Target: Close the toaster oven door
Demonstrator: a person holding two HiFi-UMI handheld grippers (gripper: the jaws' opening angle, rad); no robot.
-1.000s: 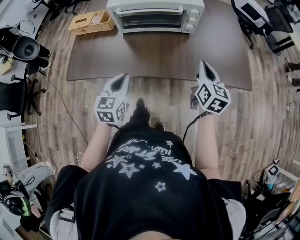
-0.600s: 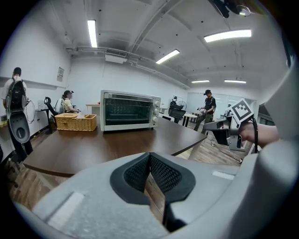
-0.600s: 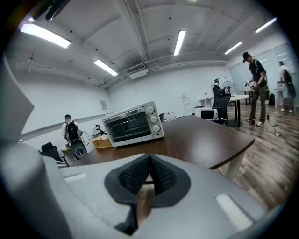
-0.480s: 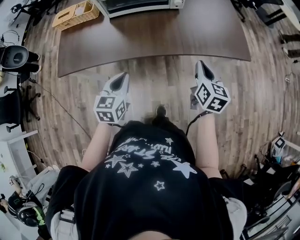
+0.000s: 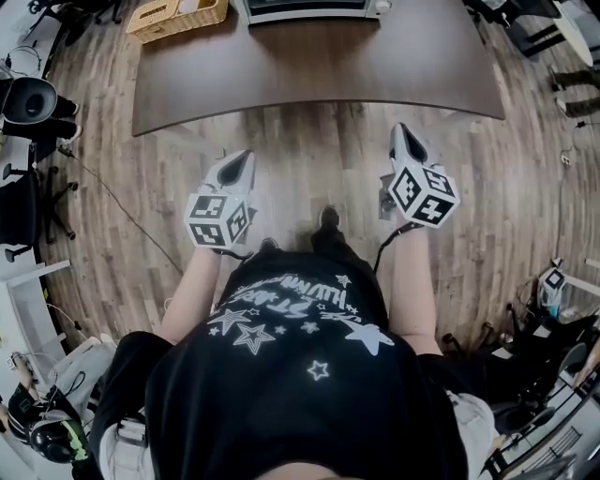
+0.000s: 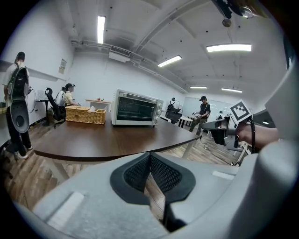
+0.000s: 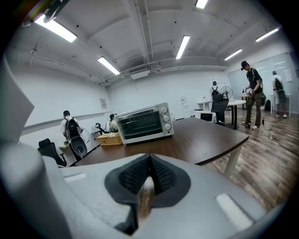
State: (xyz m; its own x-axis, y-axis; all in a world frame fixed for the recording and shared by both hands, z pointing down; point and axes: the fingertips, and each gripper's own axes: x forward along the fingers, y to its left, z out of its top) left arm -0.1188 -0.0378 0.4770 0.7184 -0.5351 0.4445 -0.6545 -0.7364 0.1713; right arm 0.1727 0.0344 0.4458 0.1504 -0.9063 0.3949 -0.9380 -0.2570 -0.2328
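The toaster oven [image 5: 314, 7] stands at the far side of the dark brown surface [image 5: 319, 70], cut off by the top edge of the head view. Both gripper views show its front whole. Its glass door [image 6: 134, 108] stands upright, flush against the front, with the knobs [image 7: 164, 117] in a column at the door's right. A wicker basket [image 5: 178, 16] sits on the surface just to the oven's left.

The left gripper [image 5: 239, 164] and the right gripper [image 5: 406, 141] are held side by side over the wooden floor [image 5: 309, 159], short of the surface's near edge and well apart from the oven. Both point toward the surface. The whole depth of the surface lies between the fingers and the oven door.

In the left gripper view the dark ribbed fingers [image 6: 163, 175] are pressed together with nothing between them, and the oven shows above them, slightly to the left. In the right gripper view the fingers [image 7: 131, 177] likewise meet along a closed seam and pinch nothing, and the oven sits almost straight ahead above them. Neither gripper touches the surface or the oven
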